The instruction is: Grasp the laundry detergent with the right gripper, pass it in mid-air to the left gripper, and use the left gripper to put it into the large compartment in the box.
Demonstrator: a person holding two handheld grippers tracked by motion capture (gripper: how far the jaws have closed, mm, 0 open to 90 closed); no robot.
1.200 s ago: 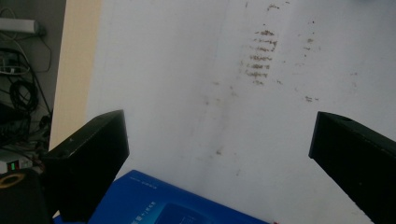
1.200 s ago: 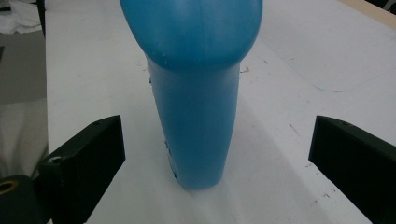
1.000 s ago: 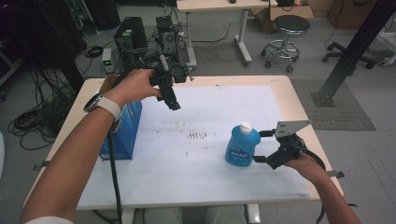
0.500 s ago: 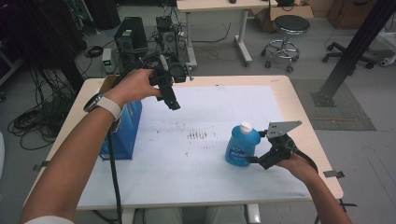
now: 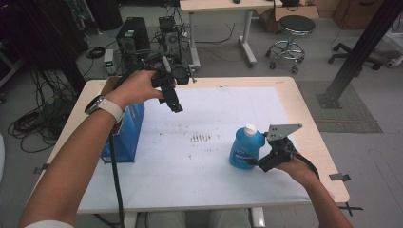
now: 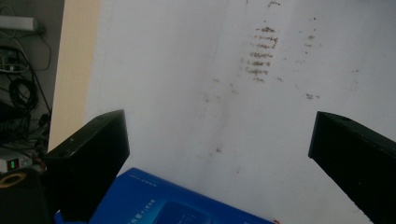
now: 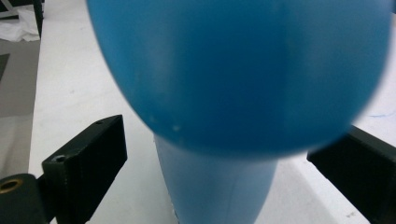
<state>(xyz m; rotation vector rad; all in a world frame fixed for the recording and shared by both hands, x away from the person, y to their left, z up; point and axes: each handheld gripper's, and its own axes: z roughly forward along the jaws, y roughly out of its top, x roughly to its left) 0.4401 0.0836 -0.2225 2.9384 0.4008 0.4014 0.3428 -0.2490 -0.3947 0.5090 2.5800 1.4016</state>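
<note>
Blue plastic, rounded and glossy: the bottle (image 5: pixel 246 151) stands upright with its white cap at lower right of centre in the high view, on the white sheet that covers the table (image 5: pixel 304 102). The right gripper (image 5: pixel 259 163) is at its lower flank, and in the right gripper view the bottle (image 7: pixel 233 93) bulges between the two black jaws, which stand wide apart on either side and are not yet pinching it. My read is that the grasp is the step here: keep the body centred between the jaws, close evenly, low enough that it doesn't tip. Up at the upper left of the high view, the left gripper (image 5: pixel 172 97) hangs open and empty above the sheet, just beside the blue box (image 5: pixel 124 137).
</note>
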